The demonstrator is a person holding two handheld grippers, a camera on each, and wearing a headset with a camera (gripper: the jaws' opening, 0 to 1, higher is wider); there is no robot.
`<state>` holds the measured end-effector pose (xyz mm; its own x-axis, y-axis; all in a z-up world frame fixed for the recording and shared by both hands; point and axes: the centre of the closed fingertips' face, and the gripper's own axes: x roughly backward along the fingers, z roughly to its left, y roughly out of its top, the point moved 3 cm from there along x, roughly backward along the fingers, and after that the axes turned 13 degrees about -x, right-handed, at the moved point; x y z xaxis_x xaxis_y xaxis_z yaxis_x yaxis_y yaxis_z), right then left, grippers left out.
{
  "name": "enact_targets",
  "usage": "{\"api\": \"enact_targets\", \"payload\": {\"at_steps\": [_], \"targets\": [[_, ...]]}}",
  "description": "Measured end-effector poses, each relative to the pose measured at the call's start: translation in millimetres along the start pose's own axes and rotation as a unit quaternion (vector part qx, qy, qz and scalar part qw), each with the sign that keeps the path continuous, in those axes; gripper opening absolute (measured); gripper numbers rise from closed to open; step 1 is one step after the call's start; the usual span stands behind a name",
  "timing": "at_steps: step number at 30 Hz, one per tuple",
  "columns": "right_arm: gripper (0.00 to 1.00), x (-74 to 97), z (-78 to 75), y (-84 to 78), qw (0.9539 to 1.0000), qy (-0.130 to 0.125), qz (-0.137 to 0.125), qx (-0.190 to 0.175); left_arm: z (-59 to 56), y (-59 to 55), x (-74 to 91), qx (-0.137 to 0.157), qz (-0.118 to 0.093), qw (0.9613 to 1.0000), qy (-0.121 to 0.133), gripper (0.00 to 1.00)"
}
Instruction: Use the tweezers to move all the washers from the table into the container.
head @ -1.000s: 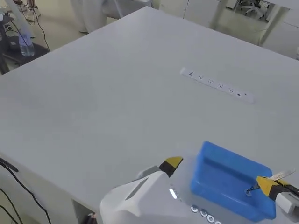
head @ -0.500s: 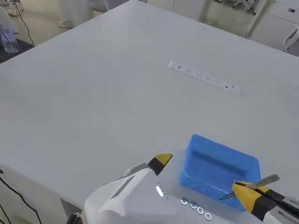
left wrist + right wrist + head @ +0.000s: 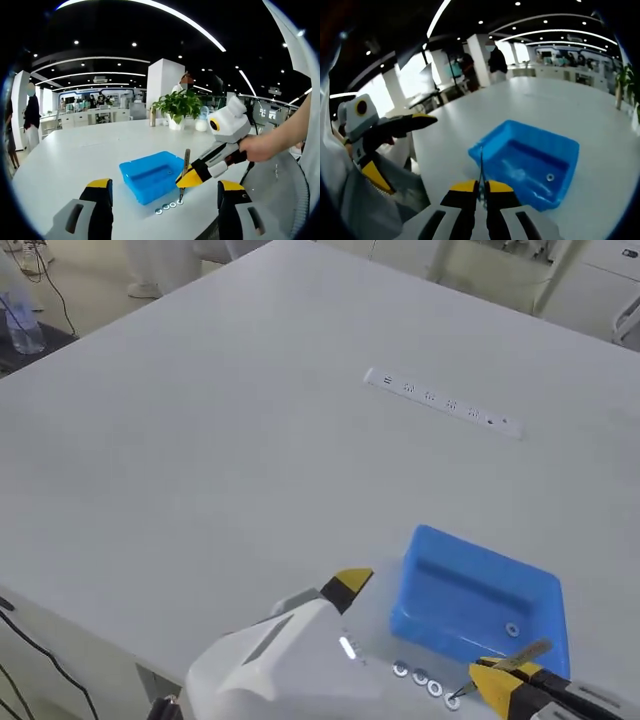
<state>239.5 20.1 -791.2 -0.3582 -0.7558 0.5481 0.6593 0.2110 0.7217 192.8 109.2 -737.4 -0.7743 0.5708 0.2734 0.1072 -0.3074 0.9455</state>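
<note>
The tweezers [image 3: 528, 650] are pinched by the right gripper [image 3: 495, 677] at the washers [image 3: 425, 680]; the left gripper [image 3: 165, 184] is held spread

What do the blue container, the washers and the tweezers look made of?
Container: probably moulded plastic, going by the uniform saturated blue, soft sheen and rounded corners.
Washers: most likely metal, silvery with bright glints; too small to tell any plating.
Tweezers: probably steel, a thin grey-silver shaft with a fairly dull finish.

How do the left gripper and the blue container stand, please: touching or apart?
Apart: head view shows bare table between left gripper and blue container.
</note>
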Motion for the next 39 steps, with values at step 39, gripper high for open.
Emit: {"api": "enact_targets", "payload": {"at_steps": [39], "targets": [[0.03,-6.1,5.1,-12.6,0.9918,-0.014,0.044,0.119,-1.5,-3.6,-0.2,-0.01,0.013,0.9999,-0.005,0.84]]}}
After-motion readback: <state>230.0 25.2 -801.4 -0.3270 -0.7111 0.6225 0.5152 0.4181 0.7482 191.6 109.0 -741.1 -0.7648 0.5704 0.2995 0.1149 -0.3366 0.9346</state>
